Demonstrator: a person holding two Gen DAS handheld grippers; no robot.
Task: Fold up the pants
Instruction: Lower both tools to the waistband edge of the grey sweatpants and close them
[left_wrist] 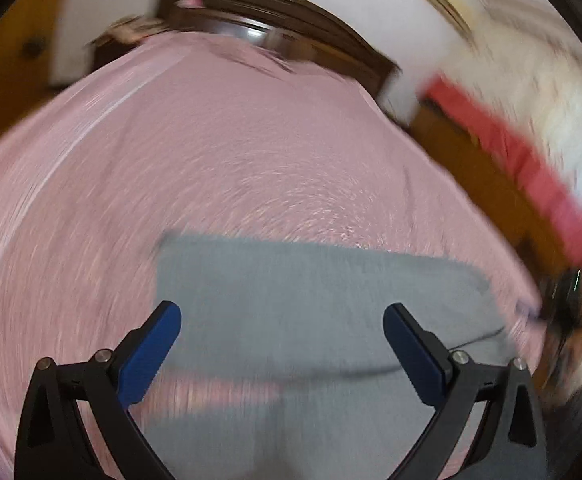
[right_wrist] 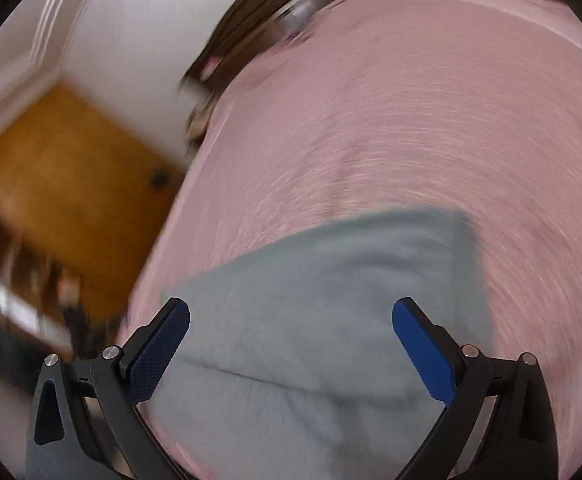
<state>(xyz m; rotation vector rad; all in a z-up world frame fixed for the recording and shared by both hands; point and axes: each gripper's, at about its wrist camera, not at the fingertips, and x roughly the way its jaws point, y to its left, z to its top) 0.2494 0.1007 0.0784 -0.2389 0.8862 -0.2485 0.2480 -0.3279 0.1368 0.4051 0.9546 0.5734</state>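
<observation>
Grey pants (left_wrist: 315,300) lie flat on a pink bedsheet (left_wrist: 171,168), folded into a rough rectangle, with a dark crease line across them. My left gripper (left_wrist: 282,322) hovers above the pants with its blue pads wide apart and nothing between them. In the right wrist view the same grey pants (right_wrist: 323,304) spread under my right gripper (right_wrist: 291,320), which is open too and holds nothing. Both views are smeared by motion blur.
The pink bedsheet (right_wrist: 431,128) covers a bed with a dark wooden headboard (left_wrist: 283,20) at the far end. An orange-brown floor (right_wrist: 71,184) lies beside the bed. A person's red and white sleeve (left_wrist: 531,168) reaches in at the right of the left wrist view.
</observation>
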